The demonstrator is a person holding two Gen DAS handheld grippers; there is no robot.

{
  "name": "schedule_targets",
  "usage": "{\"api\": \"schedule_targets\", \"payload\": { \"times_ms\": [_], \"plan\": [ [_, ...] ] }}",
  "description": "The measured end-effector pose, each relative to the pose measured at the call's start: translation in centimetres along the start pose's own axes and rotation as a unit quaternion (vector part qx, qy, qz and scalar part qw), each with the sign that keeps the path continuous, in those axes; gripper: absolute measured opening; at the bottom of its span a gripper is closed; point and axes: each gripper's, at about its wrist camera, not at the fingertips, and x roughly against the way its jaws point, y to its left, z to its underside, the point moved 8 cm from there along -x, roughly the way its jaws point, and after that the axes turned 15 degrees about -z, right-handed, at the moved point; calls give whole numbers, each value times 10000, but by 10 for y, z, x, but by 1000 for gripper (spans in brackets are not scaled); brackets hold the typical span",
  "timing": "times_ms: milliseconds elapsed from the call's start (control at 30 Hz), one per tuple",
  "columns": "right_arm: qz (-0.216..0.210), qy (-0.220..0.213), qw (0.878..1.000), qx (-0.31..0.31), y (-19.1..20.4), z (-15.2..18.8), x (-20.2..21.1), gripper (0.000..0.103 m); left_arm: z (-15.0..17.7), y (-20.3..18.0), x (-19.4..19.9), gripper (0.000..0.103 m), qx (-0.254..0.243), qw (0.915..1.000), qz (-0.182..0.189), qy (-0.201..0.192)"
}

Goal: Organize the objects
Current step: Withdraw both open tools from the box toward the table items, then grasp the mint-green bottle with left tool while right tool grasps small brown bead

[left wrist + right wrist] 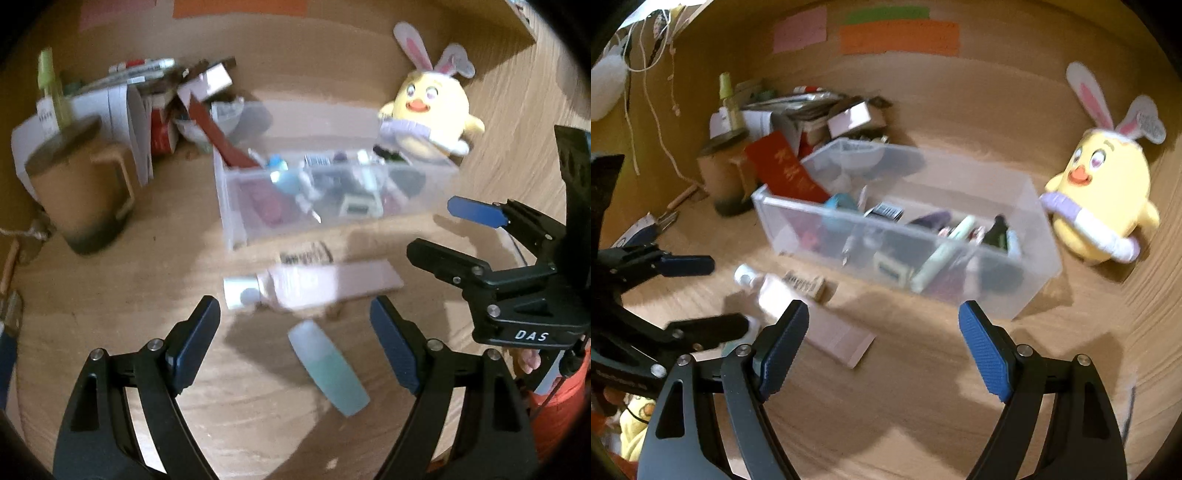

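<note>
Your left gripper (293, 325) is spread wide with nothing held, jaws apart above the wooden desk (110, 332): a teal bottle (328, 369) lies flat between the blue pads, untouched. Just beyond the tips lies a pink tube (314, 286) with its white cap toward the left, and behind it a clear bin (332, 195) packed with small items, a red card sticking up from its left end. A yellow plush chick (432, 114) with bunny ears leans at the bin's far right corner, a brown lidded cup (81, 181) stands well to the left, and your right gripper (461, 236) enters from the right edge. Over to the right wrist view: that right gripper (882, 328) is open too and empty, bare desk between its pads. The pink tube (812, 317) lies partly behind its left finger, the clear bin (997, 295) ahead, the plush chick (1108, 199) to the right, and your left gripper (694, 295) reaches in from the left.
</note>
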Motion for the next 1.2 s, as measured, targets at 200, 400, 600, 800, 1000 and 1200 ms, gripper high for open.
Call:
{"api": "schedule_targets", "payload": {
  "times_ms": [200, 400, 600, 800, 1000, 1200],
  "plan": [
    [-279, 218, 9992, -191, 7, 22, -3, 64, 21, -9, -9, 78, -146, 9996, 22, 222],
    [-639, 407, 9967, -309, 22, 30, -9, 44, 26, -12, -11, 52, -163, 9996, 74, 209],
    [-940, 701, 9928, -238, 43, 37, -32, 30, 27, 4, -10, 28, 27, 9997, 141, 174],
    [-989, 816, 9915, -202, 55, 35, -48, 26, 31, 11, -7, 24, -80, 9999, 98, 72],
    [-890, 805, 9928, -46, 60, 27, -61, 19, 32, 15, -7, 23, -70, 9999, 96, -15],
    [-765, 764, 9940, 170, 63, 23, -66, 12, 30, 21, -6, 23, 85, 9999, 124, -27]
  ]
}}
